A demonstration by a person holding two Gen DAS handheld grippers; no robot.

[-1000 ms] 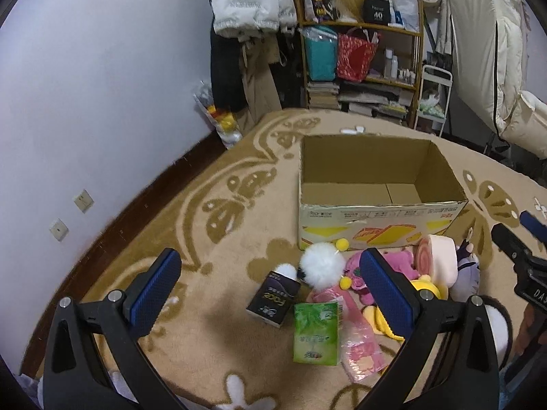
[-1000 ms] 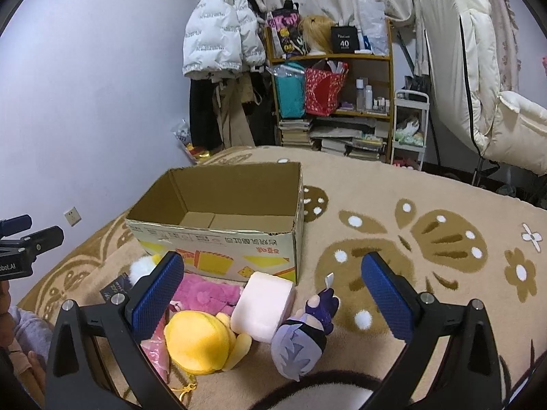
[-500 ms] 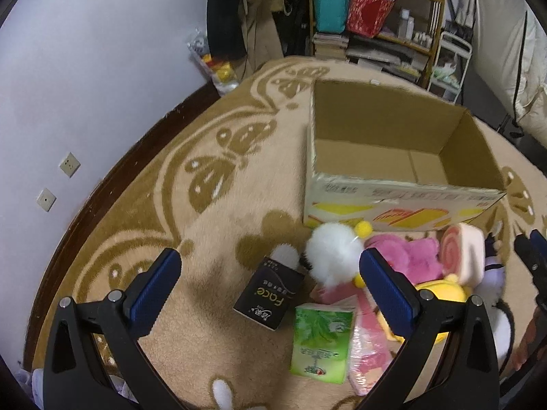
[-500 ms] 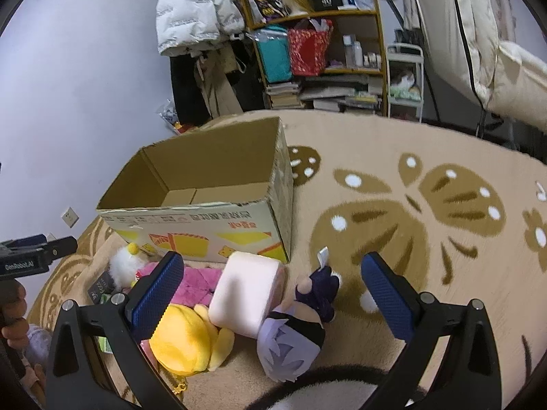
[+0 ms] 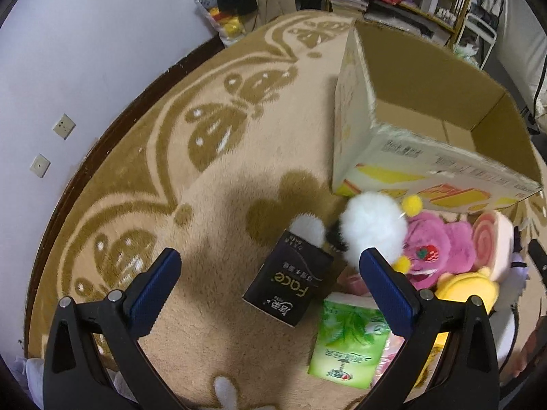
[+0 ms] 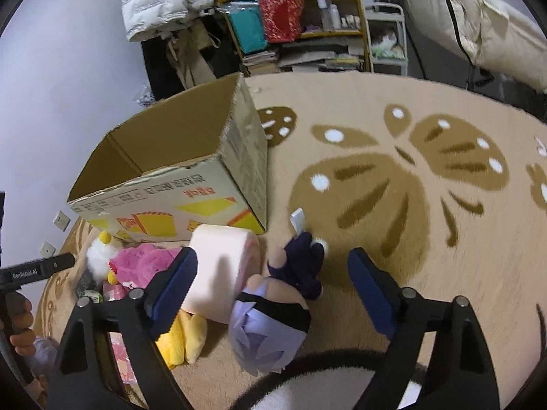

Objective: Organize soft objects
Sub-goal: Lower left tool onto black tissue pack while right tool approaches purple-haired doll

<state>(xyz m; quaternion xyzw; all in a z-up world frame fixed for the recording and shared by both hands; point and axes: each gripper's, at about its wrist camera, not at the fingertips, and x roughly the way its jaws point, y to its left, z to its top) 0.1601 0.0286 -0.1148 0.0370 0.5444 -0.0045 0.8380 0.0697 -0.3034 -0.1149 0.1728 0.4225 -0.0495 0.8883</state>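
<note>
Approach phase, nothing picked yet. Cardboard box [image 6: 177, 184] is empty on the rug [image 6: 393, 109]; soft toys are piled against its printed front. R claw [image 6: 273, 290] is spread, jaws just narrowing, straddling the purple-haired doll [image 6: 273, 321] w/o pad contact. L claw [image 5: 270, 290] is wide apart above the black tissue pack [image 5: 289, 283], just in front of box. Next, prob.: lower R, clamp doll, lift over box rim.

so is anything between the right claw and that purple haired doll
Nothing visible. The right claw is open, its jaws just closing a little, with the purple-haired doll directly between and below them. The pink roll plush lies against the doll's left side, beside the left finger.
</note>
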